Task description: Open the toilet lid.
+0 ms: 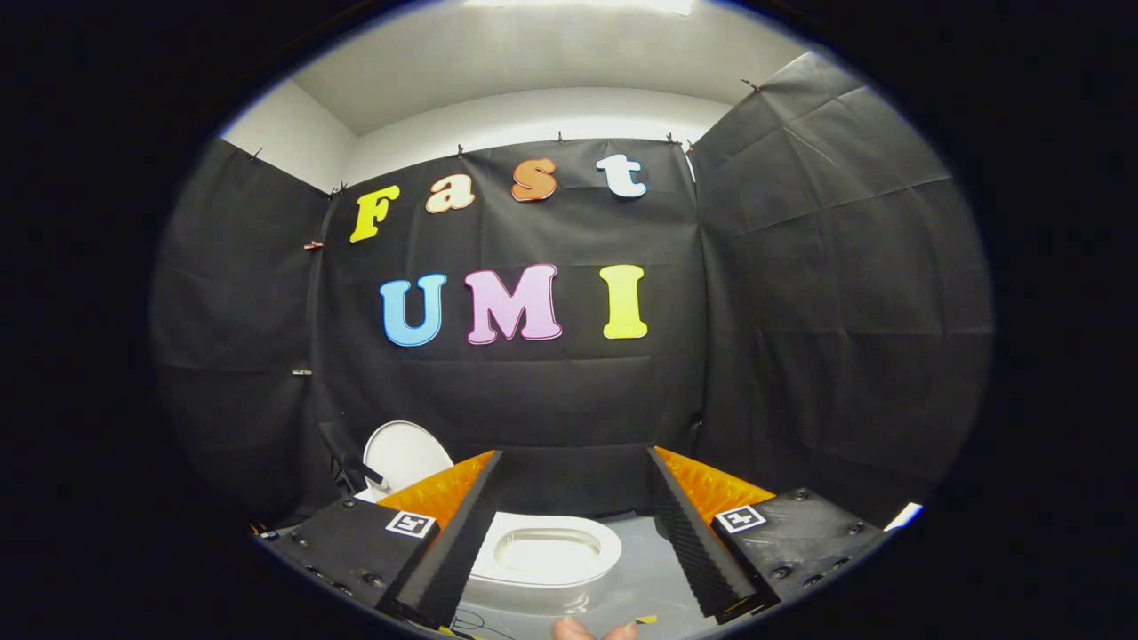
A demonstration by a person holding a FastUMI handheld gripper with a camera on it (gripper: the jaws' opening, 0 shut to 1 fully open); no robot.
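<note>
The white toilet seat (597, 553) lies flat on its bowl, low between my two fingers, with the bowl's opening showing. The white lid (404, 453) stands raised, tilted back against the black cloth, beyond my left finger (462, 533) and partly hidden by it. My gripper (574, 453) is open, its fingers spread wide and holding nothing. The ribbed black pads with orange backs point at the cloth wall above the toilet. The right finger (693, 533) is clear of the seat.
Grey floor (649, 578) surrounds the toilet. Black cloth walls close in behind and on both sides. A person's fingertips (578, 629) show just below the seat. A small white object (903, 516) lies at the far right.
</note>
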